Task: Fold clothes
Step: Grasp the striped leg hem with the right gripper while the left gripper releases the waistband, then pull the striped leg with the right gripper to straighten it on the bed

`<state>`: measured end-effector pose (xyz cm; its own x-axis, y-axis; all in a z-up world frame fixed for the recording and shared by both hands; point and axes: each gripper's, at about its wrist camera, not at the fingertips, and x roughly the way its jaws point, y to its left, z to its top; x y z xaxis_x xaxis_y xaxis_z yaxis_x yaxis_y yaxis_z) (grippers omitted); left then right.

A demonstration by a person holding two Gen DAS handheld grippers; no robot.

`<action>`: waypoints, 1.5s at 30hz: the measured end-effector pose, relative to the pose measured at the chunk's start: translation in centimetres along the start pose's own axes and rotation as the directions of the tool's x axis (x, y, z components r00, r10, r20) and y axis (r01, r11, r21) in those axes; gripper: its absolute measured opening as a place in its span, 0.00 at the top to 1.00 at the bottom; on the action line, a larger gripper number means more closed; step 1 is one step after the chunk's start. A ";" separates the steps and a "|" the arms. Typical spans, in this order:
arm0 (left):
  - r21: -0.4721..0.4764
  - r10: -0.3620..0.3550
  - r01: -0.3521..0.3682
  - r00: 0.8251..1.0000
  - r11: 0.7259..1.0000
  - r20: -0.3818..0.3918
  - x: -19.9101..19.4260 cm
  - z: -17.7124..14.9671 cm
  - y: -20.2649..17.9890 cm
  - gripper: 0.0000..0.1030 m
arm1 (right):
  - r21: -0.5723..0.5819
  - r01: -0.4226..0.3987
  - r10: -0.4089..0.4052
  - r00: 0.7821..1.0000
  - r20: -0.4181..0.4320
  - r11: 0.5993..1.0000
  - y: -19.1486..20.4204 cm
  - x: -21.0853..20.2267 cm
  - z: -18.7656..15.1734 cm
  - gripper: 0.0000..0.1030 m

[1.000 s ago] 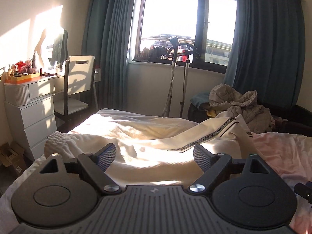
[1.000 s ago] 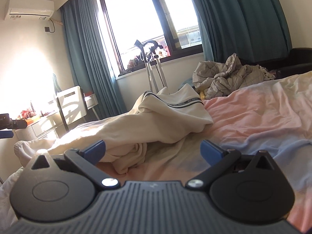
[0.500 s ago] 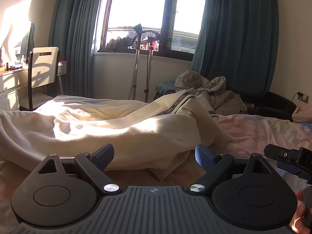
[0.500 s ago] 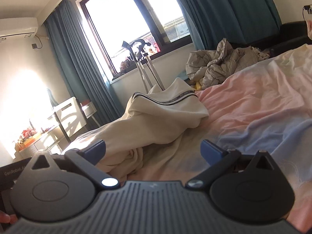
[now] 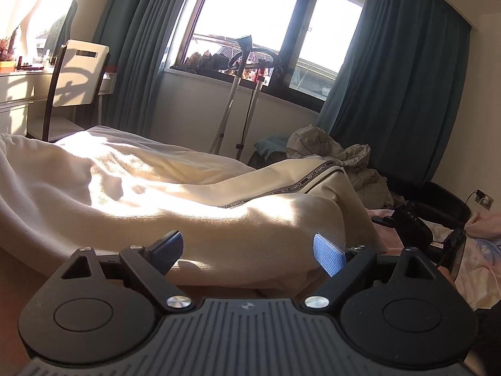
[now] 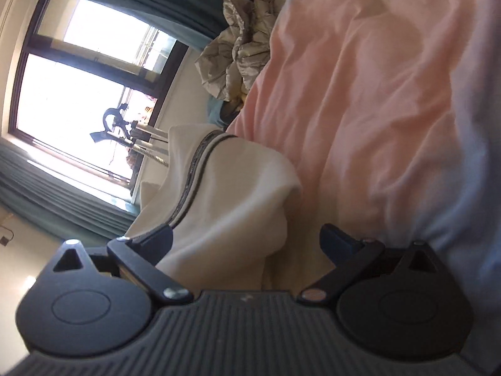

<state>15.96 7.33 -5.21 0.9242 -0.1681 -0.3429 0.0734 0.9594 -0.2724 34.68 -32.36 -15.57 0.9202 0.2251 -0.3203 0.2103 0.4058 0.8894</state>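
Left gripper and right gripper: both spread apart, each straddling the cream garment on the bed.

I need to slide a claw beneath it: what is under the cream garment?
The cream garment lies crumpled on the pink bedsheet, which shows along its edge. Whatever lies beneath its bunched folds is covered.
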 end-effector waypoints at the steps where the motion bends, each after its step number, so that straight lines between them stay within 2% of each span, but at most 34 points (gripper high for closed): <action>1: -0.012 -0.010 0.010 1.000 1.000 -0.008 0.5 -0.2 0.3 0.11 | 0.017 0.003 -0.003 1.000 0.009 1.000 -0.2 0.9 0.5 0.02; 3: -0.034 -0.031 0.030 0.999 0.999 -0.021 1.4 -0.5 0.8 0.11 | -0.002 0.017 -0.017 1.000 0.005 1.000 0.5 2.2 1.2 0.16; 5: -0.039 -0.038 0.037 0.999 0.999 -0.028 2.0 -0.7 1.0 0.11 | -0.015 0.056 -0.056 0.998 0.011 0.998 1.4 2.8 2.2 0.65; 7: -0.040 -0.041 0.039 0.999 0.998 -0.031 2.3 -0.8 1.1 0.11 | -0.047 0.083 -0.081 0.996 0.040 0.995 2.6 2.3 2.9 0.83; 8: -0.044 -0.046 0.045 0.999 0.998 -0.027 2.1 -0.7 1.1 0.11 | -0.089 0.084 -0.077 0.994 0.080 0.992 3.5 1.4 3.2 0.86; 13: -0.063 -0.069 0.069 0.998 0.996 -0.004 1.2 -0.3 1.4 0.11 | -0.290 0.074 -0.011 0.977 0.213 0.954 9.0 -4.0 4.4 0.90; 18: -0.053 -0.091 0.092 0.996 0.994 0.026 -0.4 0.2 0.9 0.11 | -0.447 0.120 0.039 0.943 0.330 0.886 13.2 -11.8 5.2 0.91; 22: -0.030 -0.111 0.112 0.993 0.993 0.042 -1.4 0.4 0.2 0.11 | -0.493 0.192 0.036 0.909 0.416 0.848 13.4 -17.5 5.7 0.92; 25: -0.028 -0.129 0.130 0.991 0.991 0.041 -1.8 0.3 0.0 0.11 | -0.489 0.257 0.007 0.881 0.474 0.833 11.6 -21.9 5.9 0.92; 27: -0.026 -0.129 0.130 0.991 0.991 0.031 -1.8 0.3 -0.1 0.11 | -0.495 0.301 -0.024 0.871 0.490 0.815 9.9 -23.9 5.5 0.92; 28: -0.026 -0.128 0.129 0.991 0.991 0.024 -1.8 0.2 -0.2 0.11 | -0.497 0.328 -0.056 0.873 0.485 0.803 8.6 -24.9 5.2 0.92; 30: -0.031 -0.127 0.127 0.992 0.991 0.013 -1.7 0.1 -0.2 0.11 | -0.469 0.348 -0.122 0.886 0.447 0.812 5.8 -26.1 4.4 0.92; 34: -0.046 -0.125 0.124 0.992 0.991 -0.017 -1.5 -0.3 -0.1 0.11 | -0.348 0.337 -0.229 0.921 0.314 0.875 0.5 -27.2 2.9 0.91; 38: -0.038 -0.115 0.114 0.993 0.993 -0.030 -1.6 -0.7 -0.4 0.11 | -0.205 0.283 -0.241 0.948 0.208 0.937 -1.8 -26.4 2.6 0.90; 40: -0.032 -0.113 0.112 0.993 0.993 -0.035 -1.7 -0.9 -0.5 0.11 | -0.168 0.258 -0.225 0.956 0.190 0.951 -2.4 -26.4 2.6 0.84; 44: -0.021 -0.111 0.110 0.993 0.994 -0.044 -1.5 -1.3 -1.1 0.11 | -0.086 0.211 -0.197 0.969 0.148 0.974 -3.2 -27.3 2.7 0.62; 45: -0.020 -0.112 0.111 0.993 0.994 -0.046 -1.5 -1.4 -1.2 0.11 | -0.072 0.209 -0.197 0.970 0.142 0.975 -3.3 -27.6 2.8 0.60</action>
<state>13.94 6.16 -5.61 0.8919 -0.2844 -0.3516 0.1677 0.9301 -0.3268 9.54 -42.38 -8.72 0.8980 0.0121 -0.4398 0.3738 0.5062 0.7772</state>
